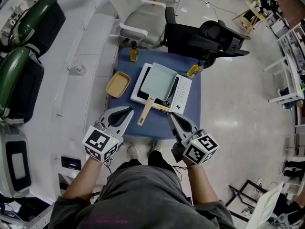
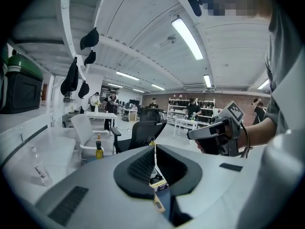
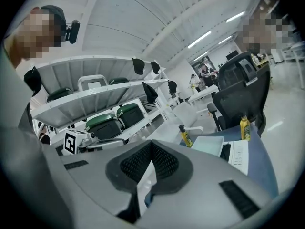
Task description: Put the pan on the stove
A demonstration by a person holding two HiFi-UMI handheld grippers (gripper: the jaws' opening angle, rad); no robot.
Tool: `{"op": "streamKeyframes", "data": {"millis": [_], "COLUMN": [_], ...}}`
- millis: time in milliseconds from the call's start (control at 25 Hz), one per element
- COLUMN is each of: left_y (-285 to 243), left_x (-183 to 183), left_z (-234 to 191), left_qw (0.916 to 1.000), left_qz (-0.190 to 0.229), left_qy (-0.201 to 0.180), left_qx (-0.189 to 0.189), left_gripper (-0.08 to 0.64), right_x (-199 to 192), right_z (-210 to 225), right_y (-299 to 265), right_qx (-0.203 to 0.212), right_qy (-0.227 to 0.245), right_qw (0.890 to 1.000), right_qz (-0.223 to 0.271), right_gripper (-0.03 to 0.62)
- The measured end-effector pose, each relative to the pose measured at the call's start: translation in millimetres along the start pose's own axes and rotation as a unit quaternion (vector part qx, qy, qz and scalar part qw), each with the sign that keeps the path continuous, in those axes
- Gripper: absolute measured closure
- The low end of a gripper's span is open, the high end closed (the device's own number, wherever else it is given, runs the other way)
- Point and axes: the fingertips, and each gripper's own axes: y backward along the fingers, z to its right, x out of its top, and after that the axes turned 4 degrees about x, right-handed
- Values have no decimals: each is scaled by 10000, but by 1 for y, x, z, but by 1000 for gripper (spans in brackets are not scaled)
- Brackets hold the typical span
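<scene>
A pale green square pan (image 1: 159, 82) with a wooden handle (image 1: 145, 112) rests on the white stove (image 1: 183, 97), in the middle of the blue table (image 1: 125, 63). The handle points toward me. My left gripper (image 1: 129, 111) hovers at the table's front edge, just left of the handle, shut and holding nothing. My right gripper (image 1: 170, 115) hangs just right of the handle, its jaws together and empty. In the right gripper view the pan (image 3: 208, 145) and stove (image 3: 238, 156) lie ahead to the right. In the left gripper view that gripper's tips (image 2: 155, 147) meet.
A yellow tray (image 1: 118, 84) lies left of the stove. A dark oil bottle (image 1: 133, 51) and a yellow bottle (image 1: 194, 70) stand at the table's far corners. A black office chair (image 1: 205, 39) and a white chair (image 1: 138, 18) stand behind. Green cases (image 1: 24, 70) sit on left shelves.
</scene>
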Motion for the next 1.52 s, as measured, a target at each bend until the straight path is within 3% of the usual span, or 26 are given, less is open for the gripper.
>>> {"op": "streamKeyframes", "data": {"millis": [880, 1520], "left_y": [-20, -45], "left_x": [-3, 5], "left_z": [12, 14], "left_qw": [9993, 9994], "left_qz": [-113, -133], "left_qy": [173, 157], "left_qx": [-296, -284], "left_gripper": [558, 558], "right_x": [1, 7], "right_z": [8, 29], "right_y": [-2, 0], "right_qx": [46, 91], "right_qy": [6, 17], "right_qw": [10000, 9998], "right_qz": [-81, -180], "right_gripper": [589, 589]}}
